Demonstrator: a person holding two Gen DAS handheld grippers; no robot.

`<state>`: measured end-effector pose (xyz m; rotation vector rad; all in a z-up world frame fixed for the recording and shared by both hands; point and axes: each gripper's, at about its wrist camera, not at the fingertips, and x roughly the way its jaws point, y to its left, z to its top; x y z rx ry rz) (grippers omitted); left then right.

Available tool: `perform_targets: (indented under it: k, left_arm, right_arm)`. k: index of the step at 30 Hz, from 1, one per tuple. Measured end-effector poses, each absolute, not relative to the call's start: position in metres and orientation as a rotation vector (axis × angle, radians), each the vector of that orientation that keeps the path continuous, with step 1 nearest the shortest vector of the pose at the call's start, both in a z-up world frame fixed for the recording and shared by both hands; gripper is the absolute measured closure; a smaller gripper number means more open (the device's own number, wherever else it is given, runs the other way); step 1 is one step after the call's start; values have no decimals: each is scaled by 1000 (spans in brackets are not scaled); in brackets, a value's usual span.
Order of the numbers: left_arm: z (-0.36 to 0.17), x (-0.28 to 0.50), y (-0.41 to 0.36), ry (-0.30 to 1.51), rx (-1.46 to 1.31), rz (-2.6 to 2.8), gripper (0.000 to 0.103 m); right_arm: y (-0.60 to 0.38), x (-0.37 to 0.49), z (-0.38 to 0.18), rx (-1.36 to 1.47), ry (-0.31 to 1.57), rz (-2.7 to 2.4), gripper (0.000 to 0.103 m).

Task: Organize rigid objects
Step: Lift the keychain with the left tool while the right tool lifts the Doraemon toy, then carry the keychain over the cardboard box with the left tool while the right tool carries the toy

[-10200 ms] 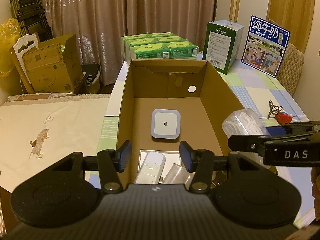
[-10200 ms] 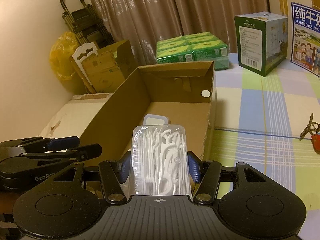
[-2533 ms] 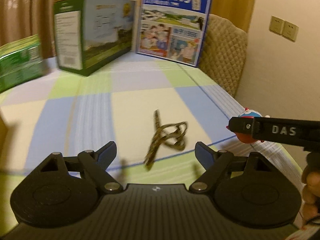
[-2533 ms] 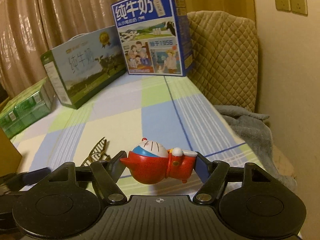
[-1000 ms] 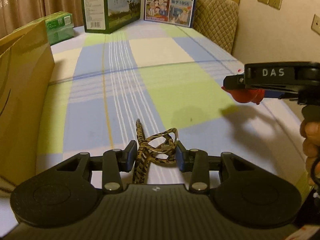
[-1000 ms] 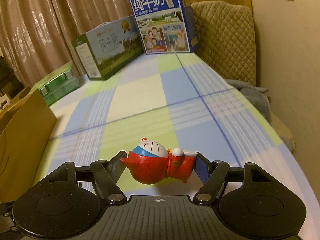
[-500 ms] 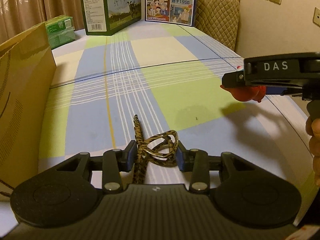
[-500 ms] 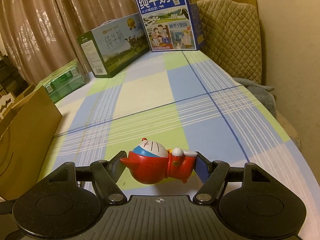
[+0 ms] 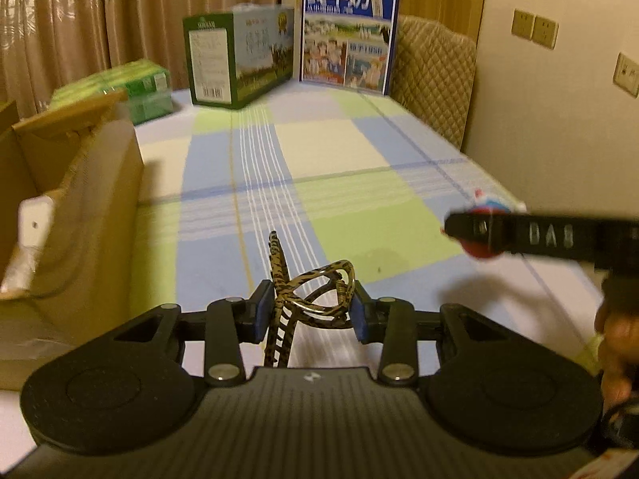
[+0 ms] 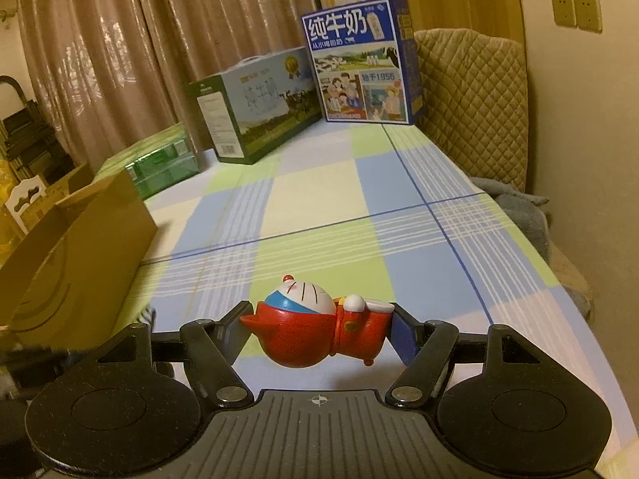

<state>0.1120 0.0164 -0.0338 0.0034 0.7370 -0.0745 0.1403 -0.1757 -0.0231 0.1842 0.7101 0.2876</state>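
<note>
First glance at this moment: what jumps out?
The red toy lies sideways, clamped in the right gripper above the plaid tablecloth. The left gripper pinches a leopard-print hair clip. A cardboard box stands open at left; milk cartons stand at the far end.

Warm dim light, brown curtains [image 10: 159, 52] behind, cream wall [image 10: 579, 119] with switch plates [image 10: 575, 12], quilted chair back [image 10: 471, 99], checked tablecloth [image 10: 319, 207] on tabletop

Open checked tablecloth [image 10: 311, 215] ahead; cardboard box [image 10: 80, 255] walls the left, milk cartons [image 10: 359, 64] behind.
</note>
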Motion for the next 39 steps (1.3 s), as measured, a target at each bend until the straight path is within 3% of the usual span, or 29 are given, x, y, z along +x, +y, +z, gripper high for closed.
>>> perform_targets:
  k: [20,39]
  left_arm:
    - [56,51,57,641,-22,-38,69]
    - [86,25,106,606,-62,34,69]
  right_arm:
    - [-138,76,54,152,632,406,35]
    - [-90,68,70,121,617,503,35]
